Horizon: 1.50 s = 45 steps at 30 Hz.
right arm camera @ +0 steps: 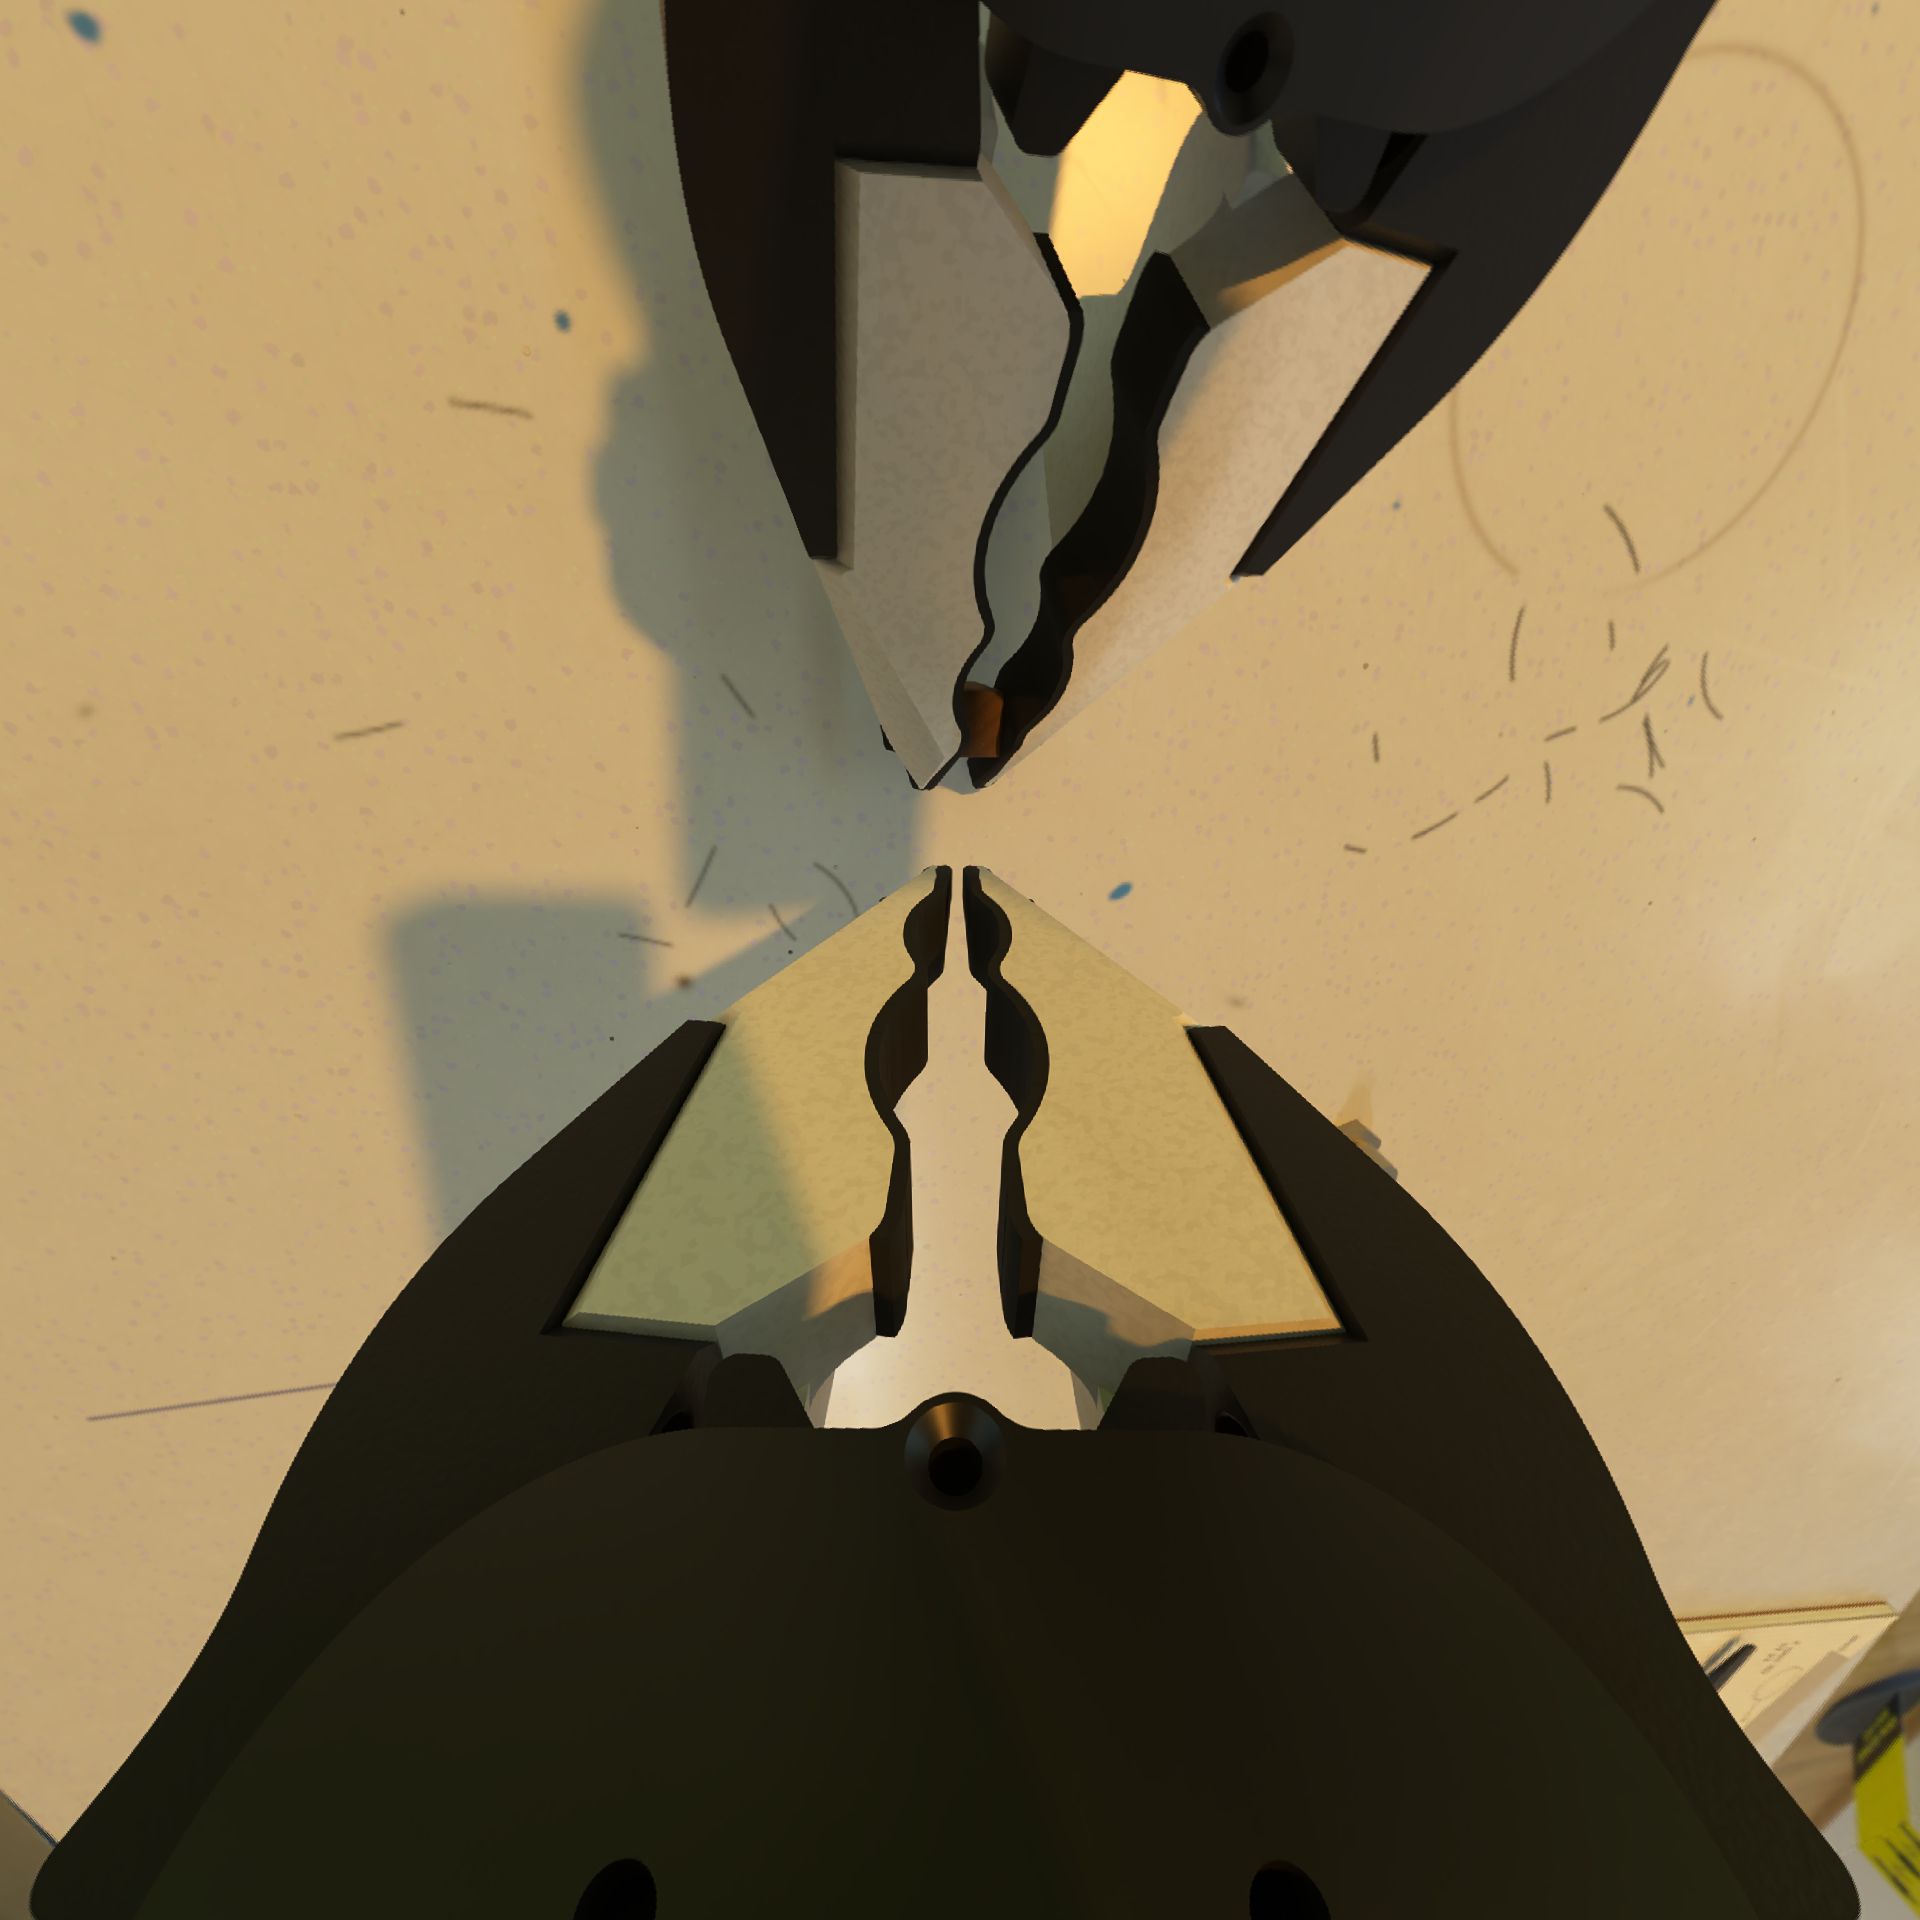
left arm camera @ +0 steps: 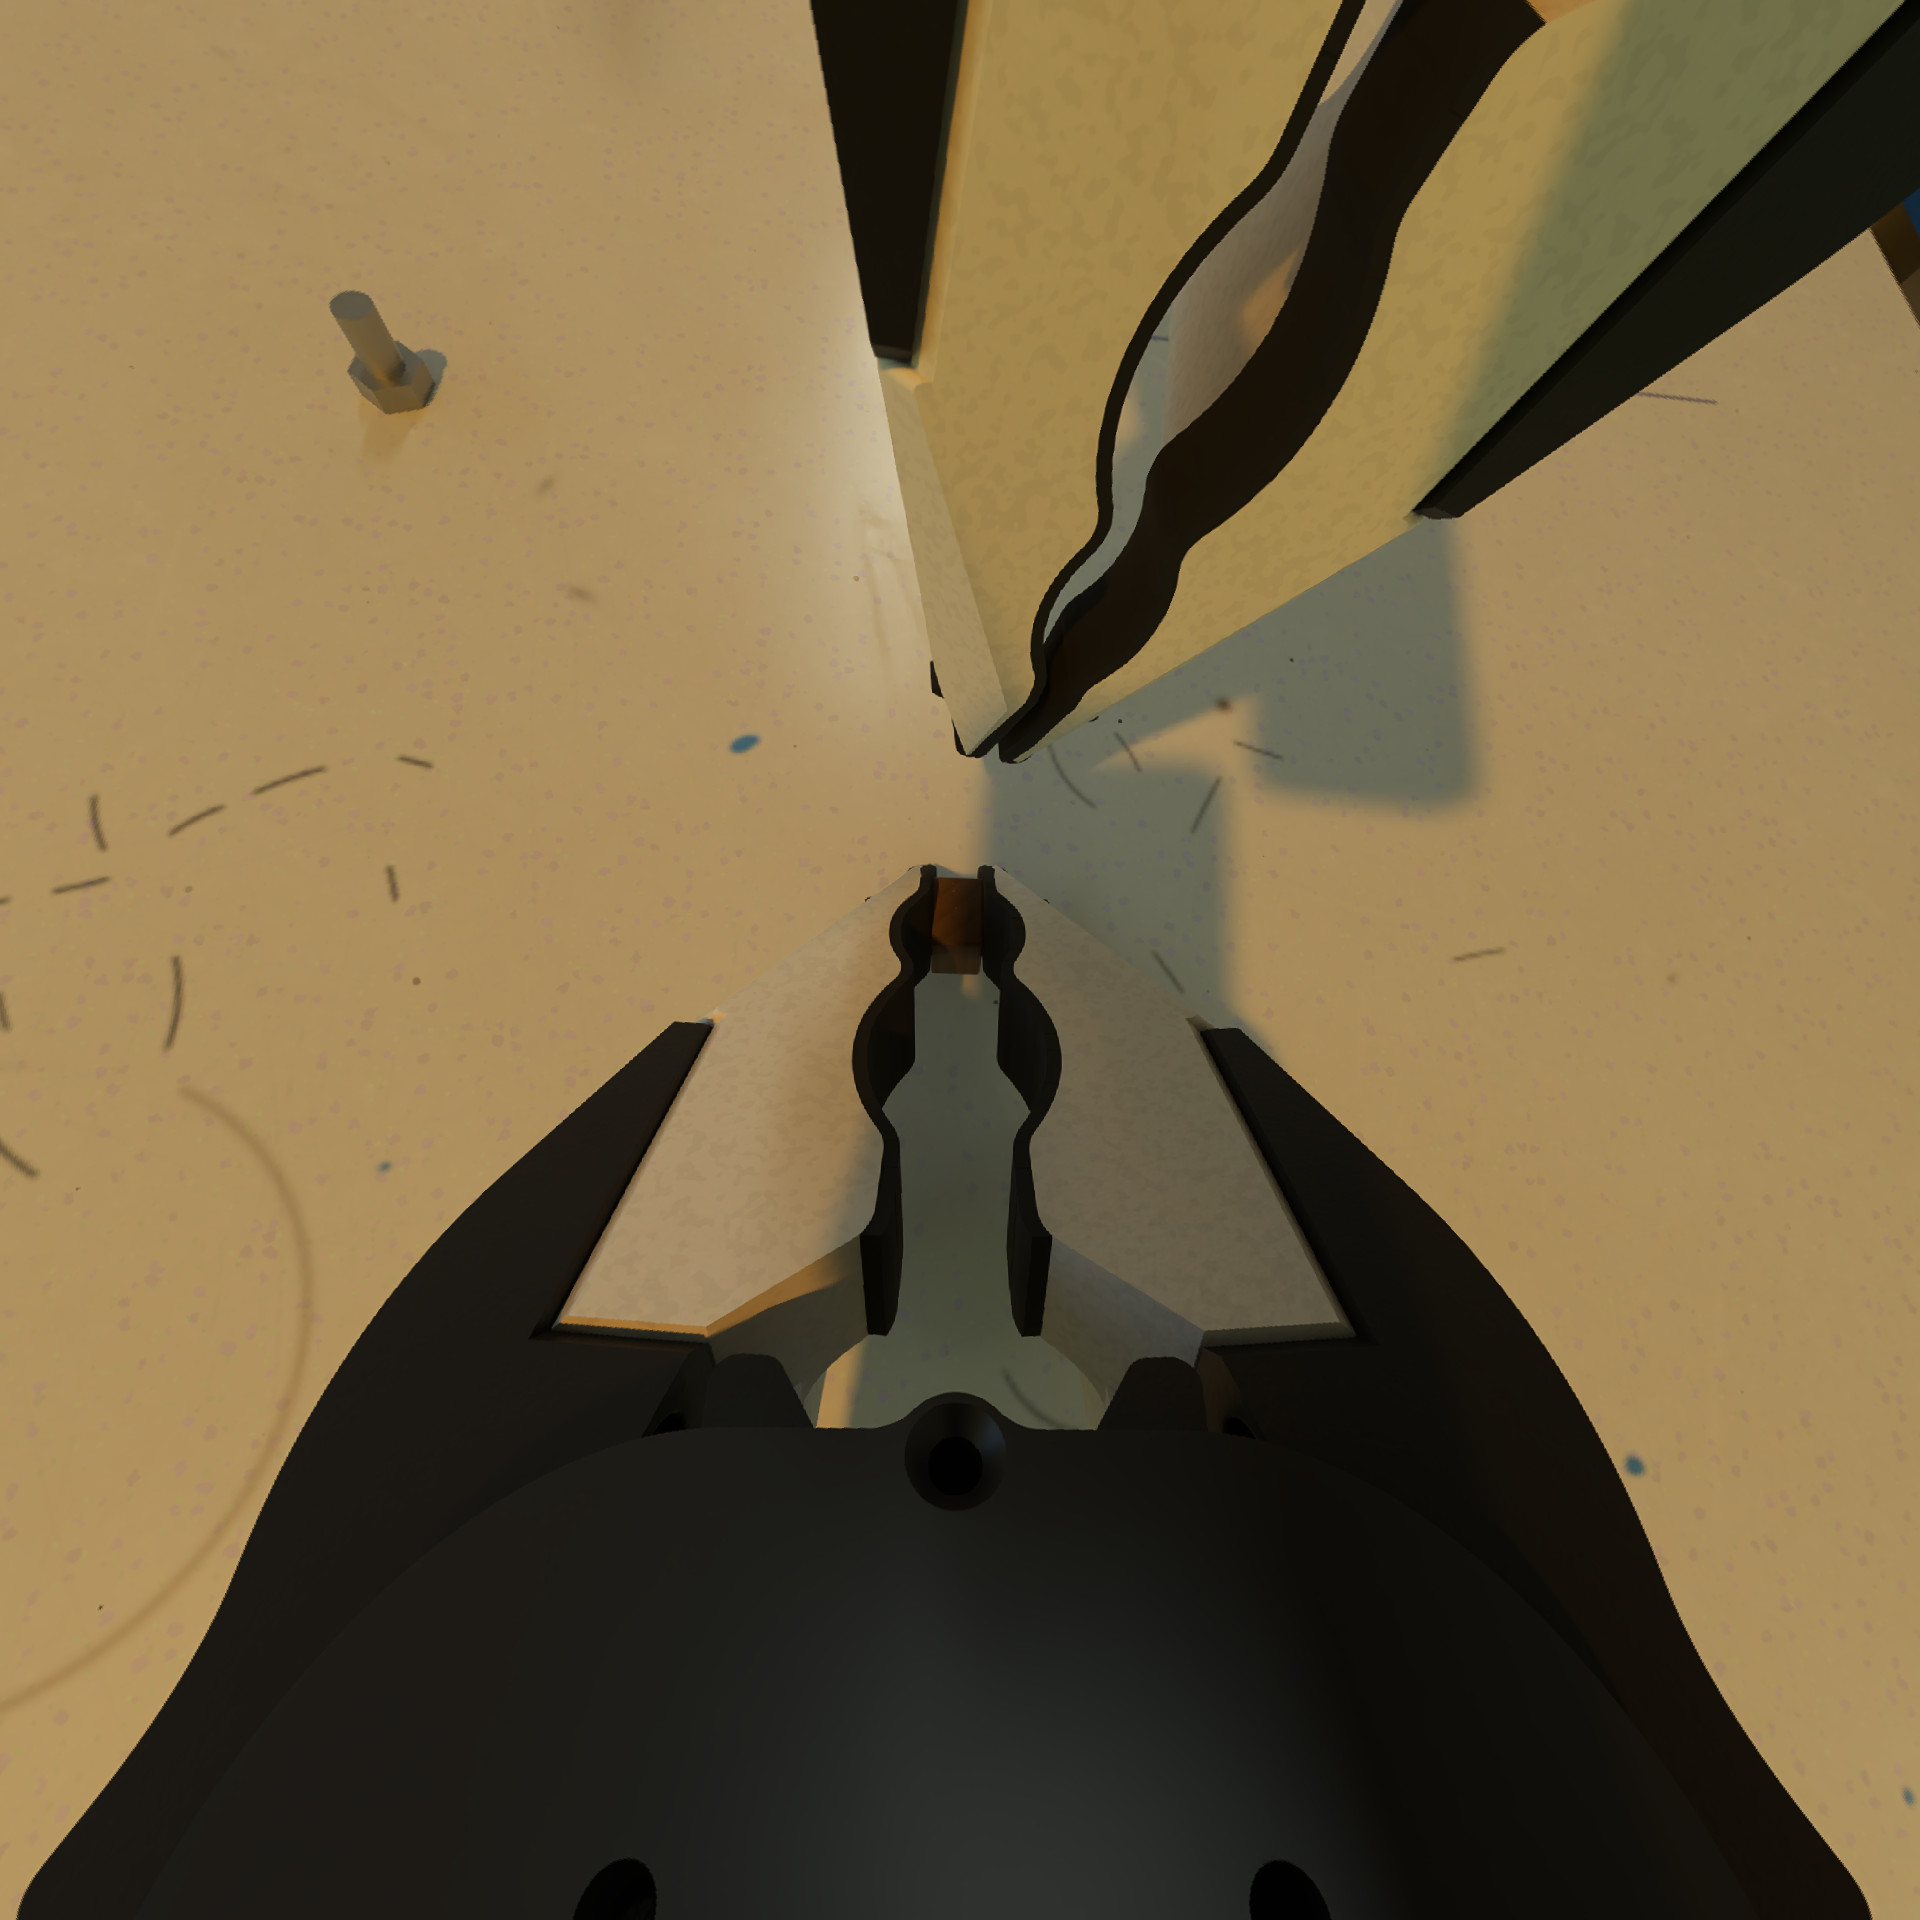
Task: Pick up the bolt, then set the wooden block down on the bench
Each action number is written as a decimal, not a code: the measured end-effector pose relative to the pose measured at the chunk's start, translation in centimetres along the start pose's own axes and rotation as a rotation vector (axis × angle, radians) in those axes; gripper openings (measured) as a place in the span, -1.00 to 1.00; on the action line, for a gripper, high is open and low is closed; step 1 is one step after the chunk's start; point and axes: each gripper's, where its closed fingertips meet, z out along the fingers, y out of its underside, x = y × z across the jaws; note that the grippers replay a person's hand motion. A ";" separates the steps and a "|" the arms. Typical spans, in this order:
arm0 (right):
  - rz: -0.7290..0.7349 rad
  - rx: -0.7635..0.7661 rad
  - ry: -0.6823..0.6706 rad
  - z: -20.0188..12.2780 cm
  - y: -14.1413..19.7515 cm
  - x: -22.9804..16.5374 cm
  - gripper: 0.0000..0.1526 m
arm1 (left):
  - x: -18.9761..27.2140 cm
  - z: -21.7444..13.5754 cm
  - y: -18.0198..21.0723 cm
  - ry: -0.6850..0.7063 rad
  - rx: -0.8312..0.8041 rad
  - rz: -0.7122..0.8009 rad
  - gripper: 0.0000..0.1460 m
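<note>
- We see the bolt (left arm camera: 382, 353) standing head-down on the worktop (left arm camera: 520, 1039), its hexagonal head flat on the surface and its smooth grey shank pointing up and slightly tilted in the left wrist view; it sits well apart from both claws, off to the left.
- We judge the bolt to be metal: stiff, small, fairly dense for its size, and slick on the shank. The hex head offers flat faces, so we would close on two opposite flats or low on the shank just above the head, where a round surface is less likely to roll out.
- We see the wooden block (left arm camera: 954, 925) as a small brown piece pinched between the fingertips of the left claw (left arm camera: 956, 873), held clear of the worktop as far as we can tell. It looks light, rigid and unlikely to slip, with a matte grain that grips well.
- The left claw is clenched on that block, right at the tips, so the hold is shallow.
- The right claw (right arm camera: 956, 871) is nearly closed with only a thin slit between its tips, and it grasps nothing; it points nose to nose at the left claw, just apart.
- The worktop shows scratches and blue specks.
</note>
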 end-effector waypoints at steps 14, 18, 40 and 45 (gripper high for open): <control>-0.077 -0.023 -0.025 0.3 -0.2 0.2 -0.98 | 0.0 0.1 -0.1 -0.010 -0.004 -0.009 -0.90; -0.083 -0.017 -0.024 0.3 -0.3 0.3 -0.98 | -0.1 0.1 -0.1 -0.012 -0.004 -0.013 -0.90; -0.195 0.047 -0.062 0.6 0.0 -1.2 -0.97 | 0.8 0.4 -0.1 -0.023 -0.004 0.066 -0.90; -0.188 0.064 0.036 0.3 0.1 -0.9 -0.94 | 1.2 0.3 -0.1 -0.009 -0.003 0.073 -0.90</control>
